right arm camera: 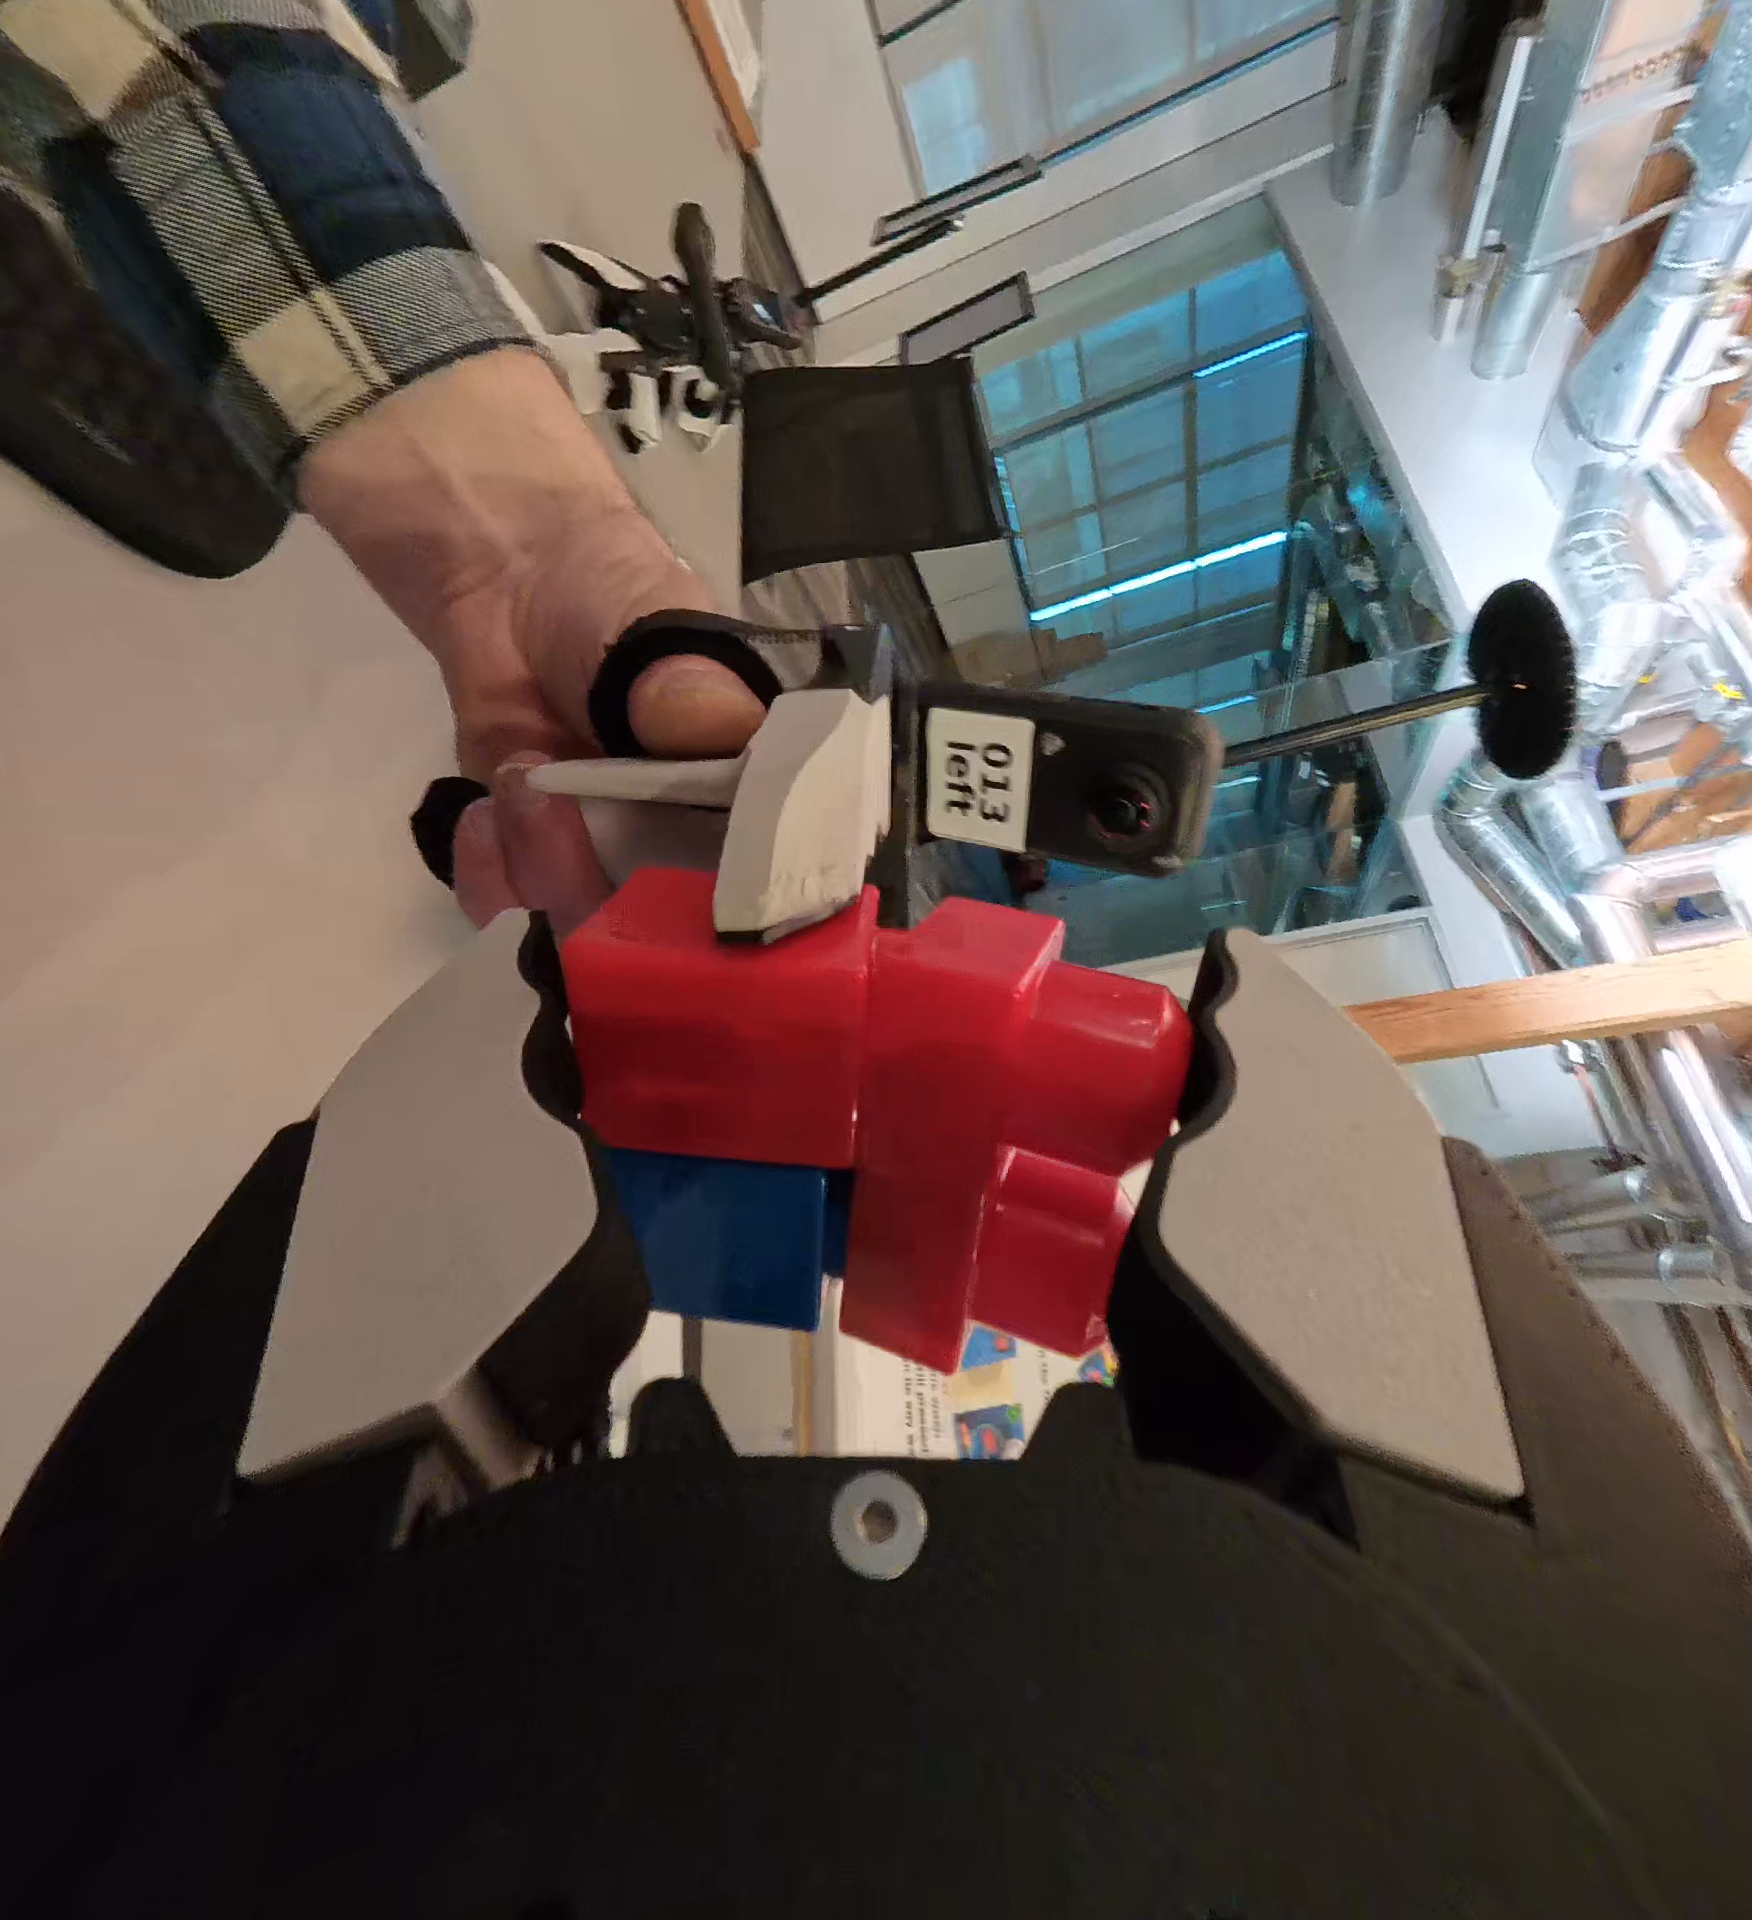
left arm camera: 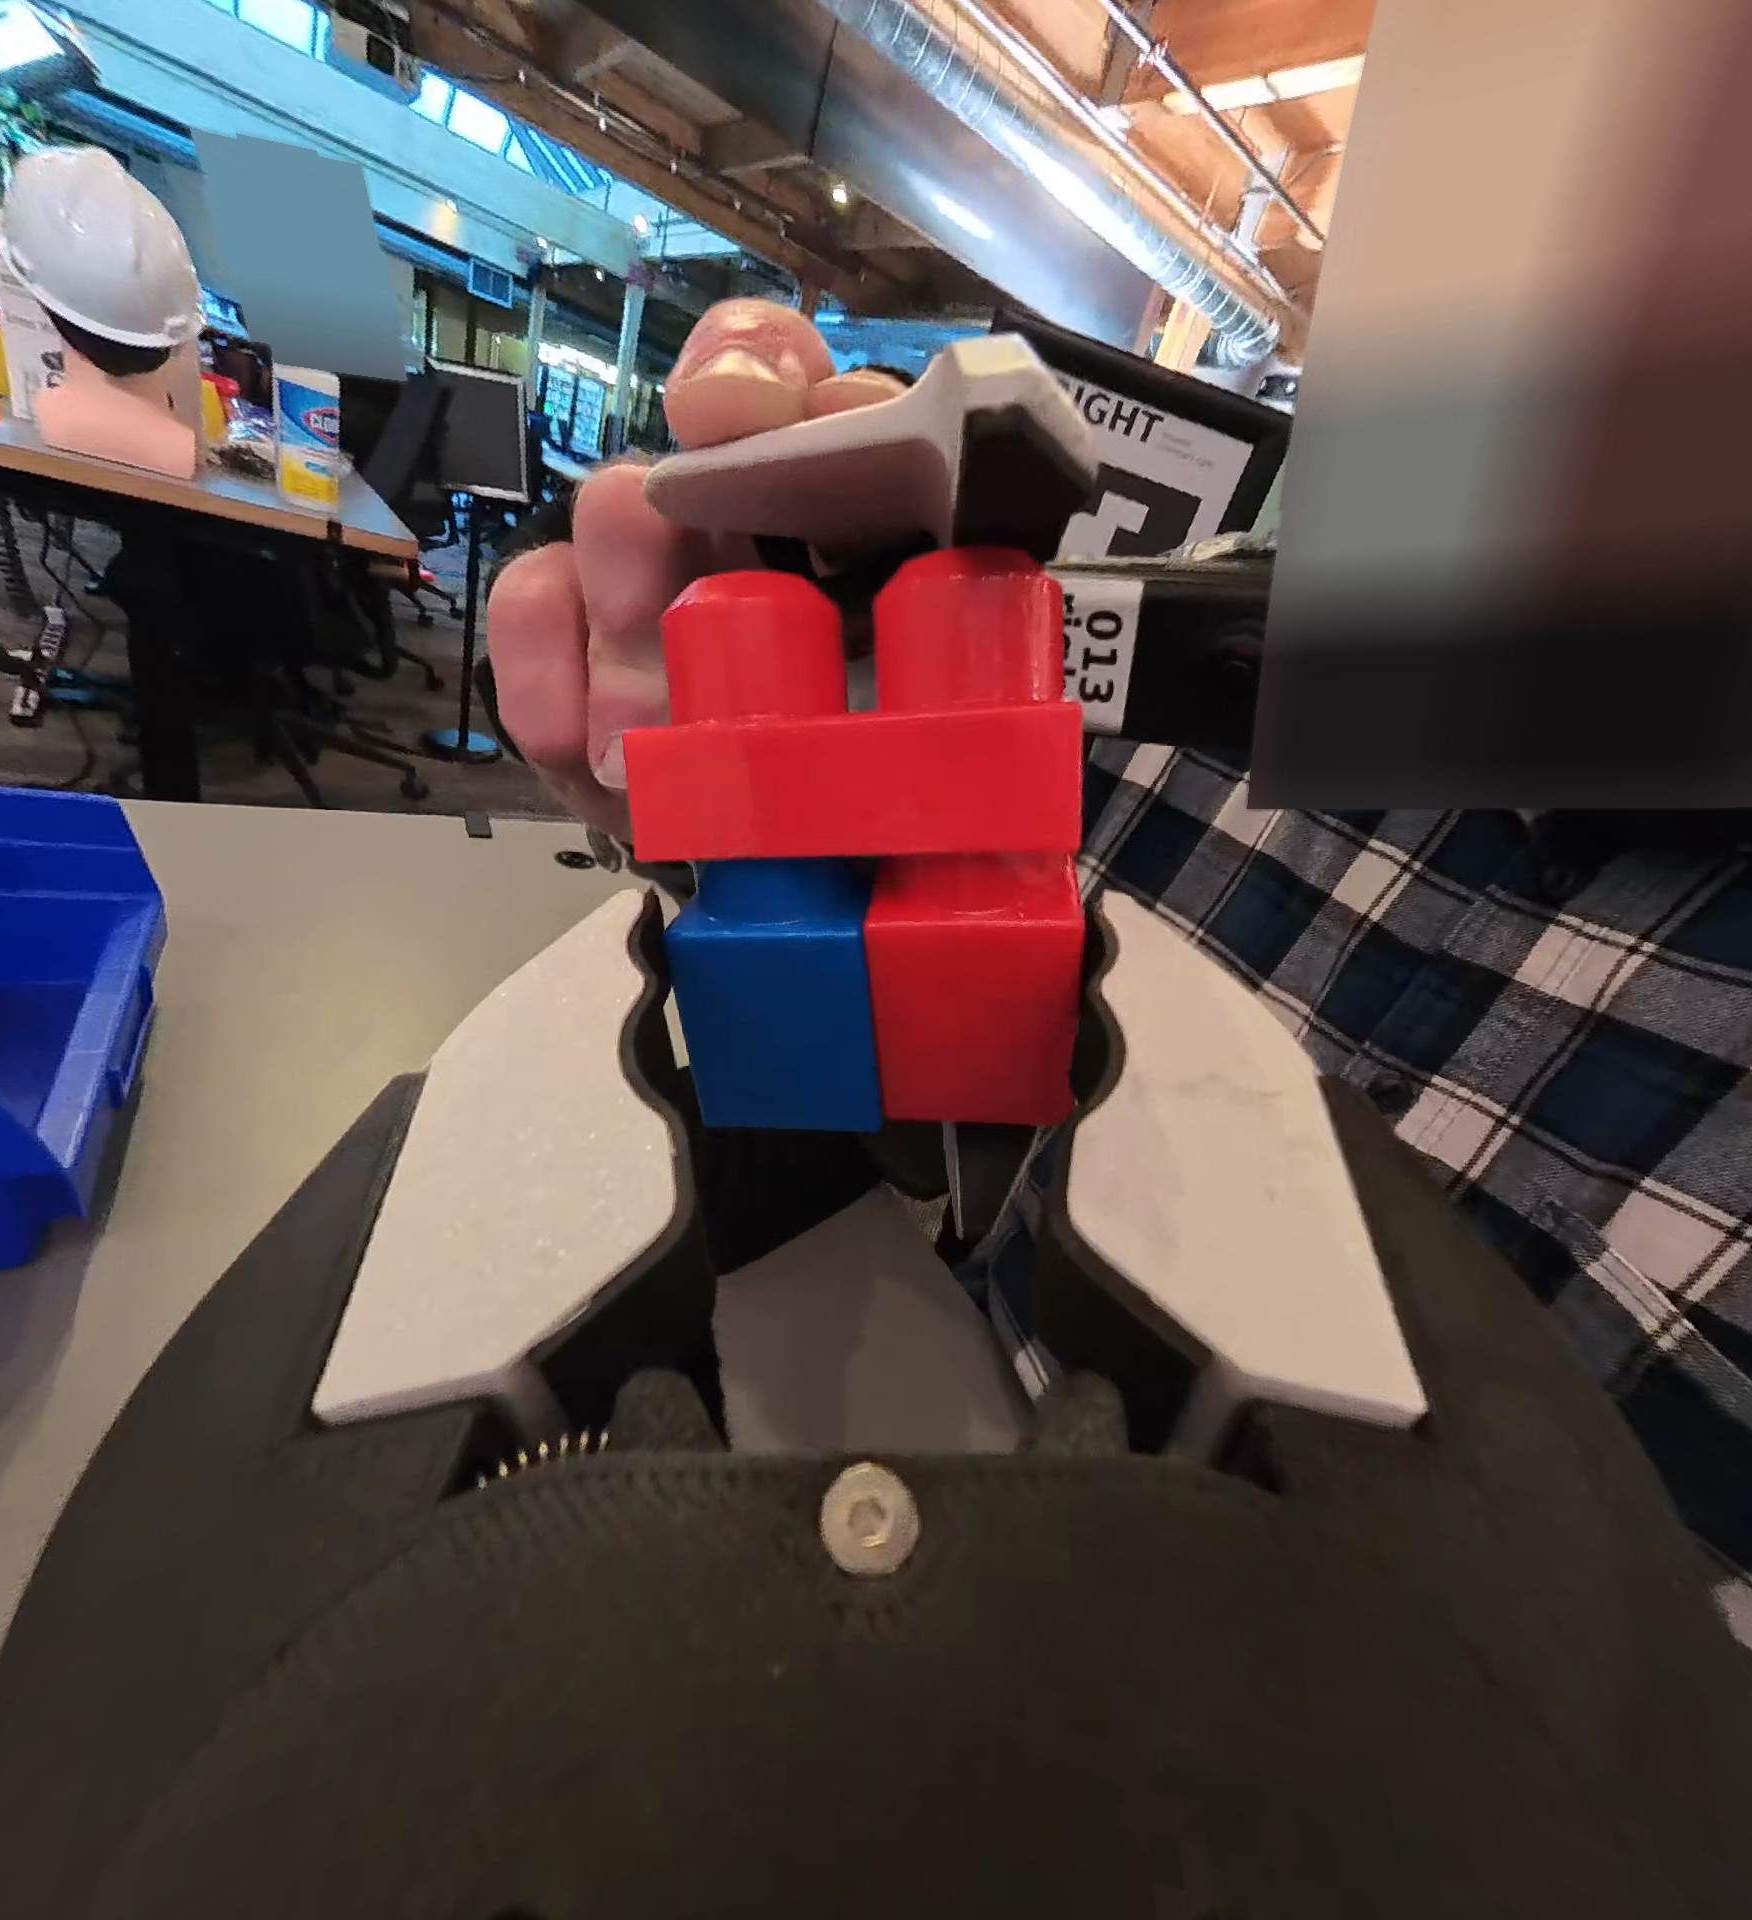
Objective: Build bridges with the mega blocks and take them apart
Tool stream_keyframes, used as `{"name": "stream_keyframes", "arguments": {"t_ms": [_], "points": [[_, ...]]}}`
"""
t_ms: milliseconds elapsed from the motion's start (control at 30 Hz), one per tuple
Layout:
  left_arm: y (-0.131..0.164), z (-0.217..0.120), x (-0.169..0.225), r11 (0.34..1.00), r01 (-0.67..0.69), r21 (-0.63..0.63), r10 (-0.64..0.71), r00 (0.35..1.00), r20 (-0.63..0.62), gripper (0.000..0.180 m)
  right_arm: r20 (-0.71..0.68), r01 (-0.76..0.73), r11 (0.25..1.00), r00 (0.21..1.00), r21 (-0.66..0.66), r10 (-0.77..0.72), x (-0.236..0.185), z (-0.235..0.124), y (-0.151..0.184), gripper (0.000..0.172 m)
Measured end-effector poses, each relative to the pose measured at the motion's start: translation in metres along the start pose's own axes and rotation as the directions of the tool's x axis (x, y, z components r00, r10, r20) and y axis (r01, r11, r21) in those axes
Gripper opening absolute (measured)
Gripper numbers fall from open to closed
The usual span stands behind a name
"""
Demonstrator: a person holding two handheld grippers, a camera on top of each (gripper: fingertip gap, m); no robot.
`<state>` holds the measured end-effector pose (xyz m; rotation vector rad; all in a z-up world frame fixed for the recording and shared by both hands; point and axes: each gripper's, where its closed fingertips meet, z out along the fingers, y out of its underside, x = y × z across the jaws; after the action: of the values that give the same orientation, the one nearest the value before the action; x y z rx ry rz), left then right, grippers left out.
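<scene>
Block stack is off the desk [left arm camera: 332,935], held in the air between both claws.

Stack: blue block [left arm camera: 773,1013] and red block [left arm camera: 976,1003] side by side as the base, a wider red two-stud block [left arm camera: 851,779] capping them. The cap sits slightly crooked, right end lifted a little off the base.

Left claw [left arm camera: 877,997]: closed on the base pair. One pad is against the blue block's outer face, the other against the red block's outer face. Mid-width gap, no daylight at either pad.

Right claw [right arm camera: 867,1039]: set wider, spanning the stack the long way. One pad sits on the bottom of the red base block [right arm camera: 716,1029], the other on the studs [right arm camera: 1111,1049] of the cap [right arm camera: 913,1164]. Both pads look in contact. Blue block [right arm camera: 726,1236] sits just under the red base block in this view. One finger [right arm camera: 799,821] of the left claw lies on the red base block's side.

Left wrist view also shows one finger [left arm camera: 851,457] of the right claw above the cap's studs, with a hand [left arm camera: 581,623] behind it.

Blue bin [left arm camera: 20,1018] on the desk at far left, well apart from the stack. Plaid shirt [left arm camera: 1474,1039] on the right.
</scene>
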<state>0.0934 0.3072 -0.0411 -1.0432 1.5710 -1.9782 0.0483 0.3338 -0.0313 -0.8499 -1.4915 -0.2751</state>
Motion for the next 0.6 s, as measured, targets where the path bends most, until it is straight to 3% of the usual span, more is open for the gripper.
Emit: {"name": "stream_keyframes", "arguments": {"t_ms": [300, 600], "points": [[0.012, 0.011, -0.001, 0.986, -0.048, -0.158, 0.054, 0.998, 0.037, 0.074, 0.111, 0.01, 1.0, 0.994, 0.024, -0.013, -0.012, -0.008, -0.003, 0.116], [0.021, 0.02, 0.003, 0.976, -0.046, -0.212, 0.047, 0.999, 0.0, 0.073, 0.203, 0.037, 0.999, 0.979, -0.013, -0.034, -0.025, -0.01, -0.003, 0.112]]}}
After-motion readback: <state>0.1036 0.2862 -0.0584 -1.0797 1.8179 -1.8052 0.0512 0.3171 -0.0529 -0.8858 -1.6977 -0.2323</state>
